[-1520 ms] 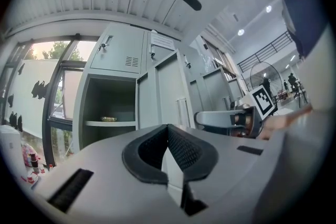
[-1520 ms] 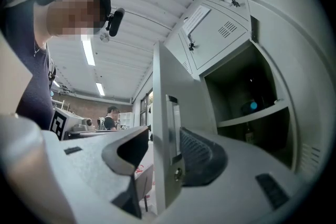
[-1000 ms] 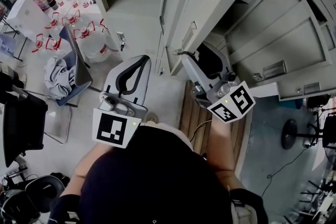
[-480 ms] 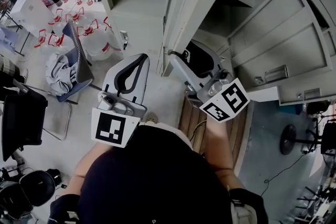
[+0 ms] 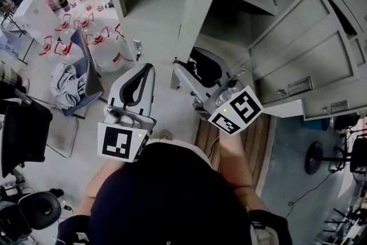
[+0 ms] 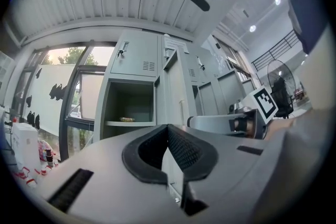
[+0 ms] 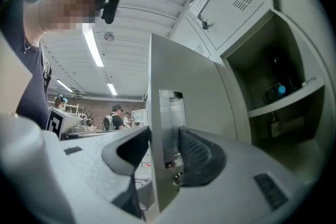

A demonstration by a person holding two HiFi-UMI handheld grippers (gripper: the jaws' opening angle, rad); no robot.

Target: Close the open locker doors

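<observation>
Grey locker door (image 7: 186,76) sits clamped in the right hand-held gripper (image 7: 165,136) — left hand-held gripper (image 6: 168,131) closed, empty.

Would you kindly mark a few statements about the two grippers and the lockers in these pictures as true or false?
1. The right gripper has the edge of an open locker door between its jaws. True.
2. The left gripper grips a door as well. False: its jaws are together on nothing, clear of the lockers.
3. The open compartment in the left gripper view has a shelf inside. True.
4. Only one locker door stands open. False: a second door, further right in the head view, stands open too.
</observation>
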